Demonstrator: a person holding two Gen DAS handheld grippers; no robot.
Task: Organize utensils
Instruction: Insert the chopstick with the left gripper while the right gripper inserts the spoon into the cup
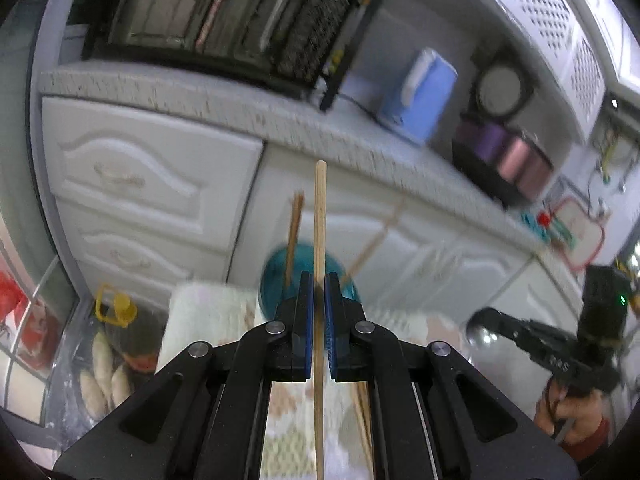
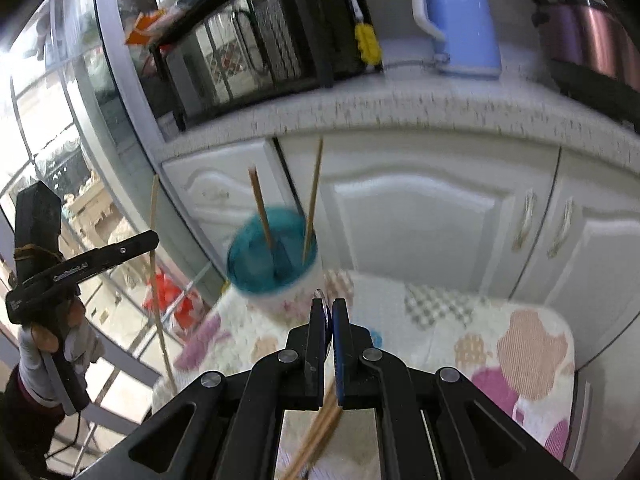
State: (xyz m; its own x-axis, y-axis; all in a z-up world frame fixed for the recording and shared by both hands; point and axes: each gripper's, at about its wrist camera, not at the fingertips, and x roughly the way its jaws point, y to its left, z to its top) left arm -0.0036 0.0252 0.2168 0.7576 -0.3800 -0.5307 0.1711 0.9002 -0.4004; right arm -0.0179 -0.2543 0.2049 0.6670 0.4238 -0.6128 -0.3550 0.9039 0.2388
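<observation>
Left wrist: gripper (image 1: 319,280) pinching chopstick (image 1: 319,216), seemingly raised.

Place: a home kitchen.
Counter: a speckled worktop (image 2: 400,104) crossed the upper frame.
Cabinets: white panelled doors (image 2: 432,216) stood below it.
Appliances: a blue electric kettle (image 2: 460,20) at upper right, a purple cooker (image 2: 592,40) beside it, a black oven (image 2: 248,48) at upper left.
</observation>
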